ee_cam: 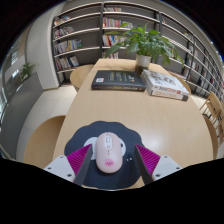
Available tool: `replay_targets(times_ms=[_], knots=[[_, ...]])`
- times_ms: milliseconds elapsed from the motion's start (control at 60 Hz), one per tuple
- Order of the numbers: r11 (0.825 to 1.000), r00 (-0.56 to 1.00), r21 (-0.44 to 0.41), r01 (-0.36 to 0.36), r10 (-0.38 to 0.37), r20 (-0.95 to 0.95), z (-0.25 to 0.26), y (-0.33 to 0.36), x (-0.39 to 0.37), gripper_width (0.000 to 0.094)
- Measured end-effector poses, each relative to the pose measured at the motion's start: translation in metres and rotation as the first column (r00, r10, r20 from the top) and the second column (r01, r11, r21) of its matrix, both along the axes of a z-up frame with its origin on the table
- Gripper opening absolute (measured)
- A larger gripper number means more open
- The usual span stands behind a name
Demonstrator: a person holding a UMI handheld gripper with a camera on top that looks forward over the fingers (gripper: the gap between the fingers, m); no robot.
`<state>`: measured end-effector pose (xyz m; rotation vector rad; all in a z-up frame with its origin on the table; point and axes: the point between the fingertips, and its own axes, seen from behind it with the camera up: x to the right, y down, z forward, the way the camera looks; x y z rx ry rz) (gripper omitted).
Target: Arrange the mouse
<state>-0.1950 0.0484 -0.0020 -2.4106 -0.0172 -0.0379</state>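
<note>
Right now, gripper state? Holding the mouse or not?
Gripper: open; the mouse sits between its fingers on the mouse pad, gaps at both sides, not held.

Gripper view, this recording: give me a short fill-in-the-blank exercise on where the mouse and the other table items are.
1. The mouse lies on a dark ____ at the near table edge.
2. The mouse sits ____ the gripper fingers, with a gap at either side.
3. Beyond the mouse, toward the far end of the table, lie two ____.
4. Behind the books stands a potted ____.

Missing words: mouse pad; between; books; plant
</note>
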Motion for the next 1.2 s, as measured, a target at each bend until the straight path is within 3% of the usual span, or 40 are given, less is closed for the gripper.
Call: replay_targets(times_ms=[333,467,800,1200], knots=[[0.984,1.0,0.178,0.004,-0.004,0.001,0.165,-0.053,0.039,0.0857],[0.973,1.0,0.229,0.007,-0.003,-0.017,0.202,-0.098,0.054,0.0851],[0.974,0.999,0.227,-0.006,0.014,-0.032,0.212,-0.192,0.094,0.0852],[0.978,0.999,0.21,0.006,0.002,-0.04,0.199,-0.246,0.123,0.0842]])
